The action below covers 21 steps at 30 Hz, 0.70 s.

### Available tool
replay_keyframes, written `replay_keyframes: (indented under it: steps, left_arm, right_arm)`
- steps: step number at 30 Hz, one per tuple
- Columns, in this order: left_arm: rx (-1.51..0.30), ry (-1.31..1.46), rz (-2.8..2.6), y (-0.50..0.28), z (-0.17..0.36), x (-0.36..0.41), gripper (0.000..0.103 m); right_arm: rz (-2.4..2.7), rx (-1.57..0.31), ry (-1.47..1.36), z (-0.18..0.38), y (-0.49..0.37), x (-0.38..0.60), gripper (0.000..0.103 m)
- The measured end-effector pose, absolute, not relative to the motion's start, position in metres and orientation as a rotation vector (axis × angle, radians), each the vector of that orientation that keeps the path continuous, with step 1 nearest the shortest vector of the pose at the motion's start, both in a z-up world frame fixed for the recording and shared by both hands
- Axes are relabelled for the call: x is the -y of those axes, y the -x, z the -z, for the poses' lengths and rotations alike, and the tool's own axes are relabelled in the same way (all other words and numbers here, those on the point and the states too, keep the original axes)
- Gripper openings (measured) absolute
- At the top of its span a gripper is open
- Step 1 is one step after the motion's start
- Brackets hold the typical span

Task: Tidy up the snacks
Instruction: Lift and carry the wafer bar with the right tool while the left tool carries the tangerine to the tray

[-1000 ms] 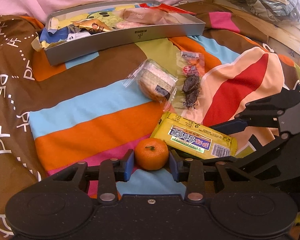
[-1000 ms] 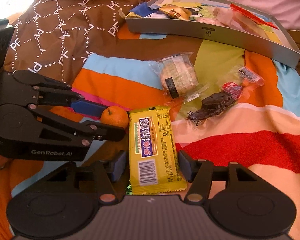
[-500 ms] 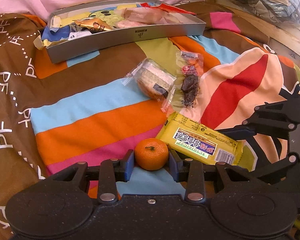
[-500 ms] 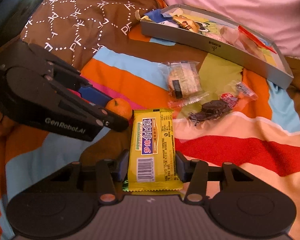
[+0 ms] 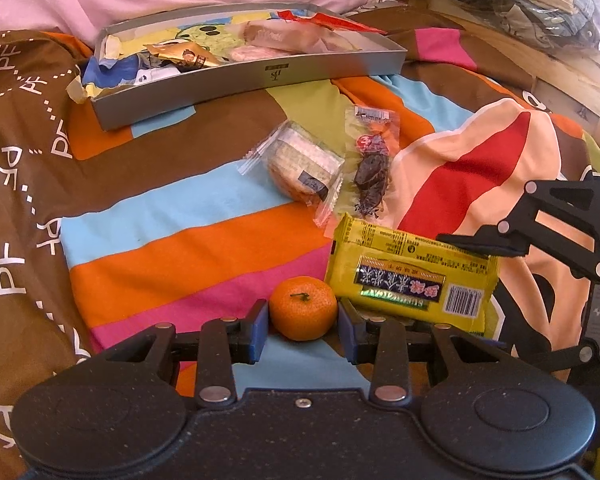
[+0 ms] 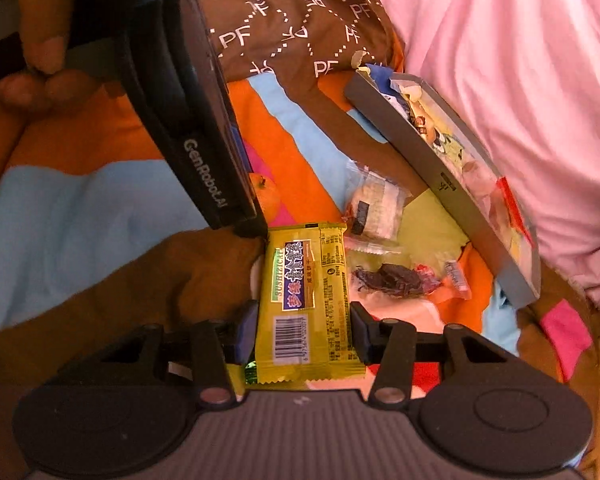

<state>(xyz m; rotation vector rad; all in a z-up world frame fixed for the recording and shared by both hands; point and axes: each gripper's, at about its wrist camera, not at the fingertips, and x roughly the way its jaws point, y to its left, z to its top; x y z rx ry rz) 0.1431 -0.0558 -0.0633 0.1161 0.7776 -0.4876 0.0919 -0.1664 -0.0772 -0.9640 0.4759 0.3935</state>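
Left wrist view: left claw (image 5: 303, 322) closed on mandarin (image 5: 303, 307), held above striped bedspread (image 5: 188, 248); grey tray (image 5: 252, 76) of snacks lies beyond. Right wrist view: right claw (image 6: 304, 330) clamped on yellow biscuit packet (image 6: 306, 300); two clear-wrapped snacks (image 6: 374, 212) left on bedspread.

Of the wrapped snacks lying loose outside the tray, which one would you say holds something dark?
The clear packet with red print, lying right of the pale rice cracker packet; it holds dark, shrivelled dried fruit. The third, the yellow packet, is opaque and gripped in the right hand-held gripper.
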Motion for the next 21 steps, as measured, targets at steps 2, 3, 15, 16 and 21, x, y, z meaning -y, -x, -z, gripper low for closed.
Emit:
replay_keyframes:
  steps: [2,3,15,16,21]
  left_arm:
    - [-0.777,-0.115,0.486,-0.143,0.063,0.056,0.039]
    - [-0.776,-0.113,0.486,-0.143,0.063,0.055,0.039]
    - [-0.741,-0.087,0.459,-0.145,0.055,0.05,0.039]
    - [-0.735,-0.084,0.456,-0.146,0.054,0.05,0.039]
    - [-0.706,-0.064,0.444,-0.148,0.046,0.044,0.039]
  right_arm:
    - [-0.386,-0.459,0.989,0.08,-0.092,0.167,0.051]
    - [-0.383,-0.453,0.991,0.08,-0.092,0.167,0.051]
    - [-0.351,-0.377,1.025,0.074,-0.086,0.169,0.051]
    - [-0.346,-0.368,1.023,0.073,-0.086,0.169,0.051]
    - [-0.322,-0.324,0.997,0.064,-0.088,0.171,0.051]
